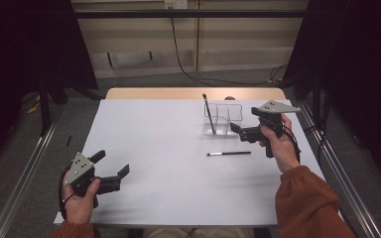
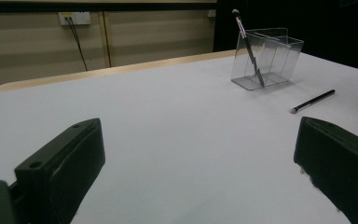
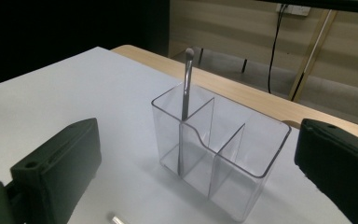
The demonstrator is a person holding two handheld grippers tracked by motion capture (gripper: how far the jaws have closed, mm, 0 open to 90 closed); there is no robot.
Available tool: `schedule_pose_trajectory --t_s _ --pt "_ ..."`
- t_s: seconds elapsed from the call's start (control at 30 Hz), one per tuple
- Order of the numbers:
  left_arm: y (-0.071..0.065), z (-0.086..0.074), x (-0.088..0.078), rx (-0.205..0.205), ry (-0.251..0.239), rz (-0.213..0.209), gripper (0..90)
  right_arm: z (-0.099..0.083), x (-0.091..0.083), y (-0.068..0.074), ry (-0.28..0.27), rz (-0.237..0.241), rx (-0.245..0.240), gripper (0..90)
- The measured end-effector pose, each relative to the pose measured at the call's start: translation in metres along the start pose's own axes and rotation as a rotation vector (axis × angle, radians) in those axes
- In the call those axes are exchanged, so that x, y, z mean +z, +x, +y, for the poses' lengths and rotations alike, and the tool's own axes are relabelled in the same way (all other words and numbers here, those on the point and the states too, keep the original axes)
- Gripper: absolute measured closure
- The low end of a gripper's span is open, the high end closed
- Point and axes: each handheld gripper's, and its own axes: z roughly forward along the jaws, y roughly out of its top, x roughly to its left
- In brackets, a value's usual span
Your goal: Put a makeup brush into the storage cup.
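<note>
The white bench [image 1: 168,163] has lots of bare room. Both claws, left claw [image 1: 114,171] and right claw [image 1: 243,130], are wide open, holding nothing; the right one hangs beside the clear box [image 1: 223,120].

The table [image 1: 168,163] is plain white with a pale wood strip along its far edge, and the organiser [image 3: 223,154] on it is clear and colourless. Both brushes, one standing [image 1: 208,115] and one lying [image 1: 229,153], are black with silver ferrules. The grippers [image 1: 113,171] [image 1: 239,130] are black with grey top plates, and the person's sleeves [image 1: 307,203] are rust orange.
</note>
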Motion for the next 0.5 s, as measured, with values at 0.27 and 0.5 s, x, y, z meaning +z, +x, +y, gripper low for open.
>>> schedule_pose_trajectory --t_s 0.27,0.5 --pt "-0.0002 -0.0001 0.001 0.001 0.004 -0.002 1.9 0.0056 -0.005 -0.0039 0.122 0.011 -0.014 1.1" --pt "-0.0006 -0.0002 0.0009 -0.003 0.005 -0.001 1.9 0.0044 -0.0015 -0.0063 0.265 0.033 -0.003 3.5"
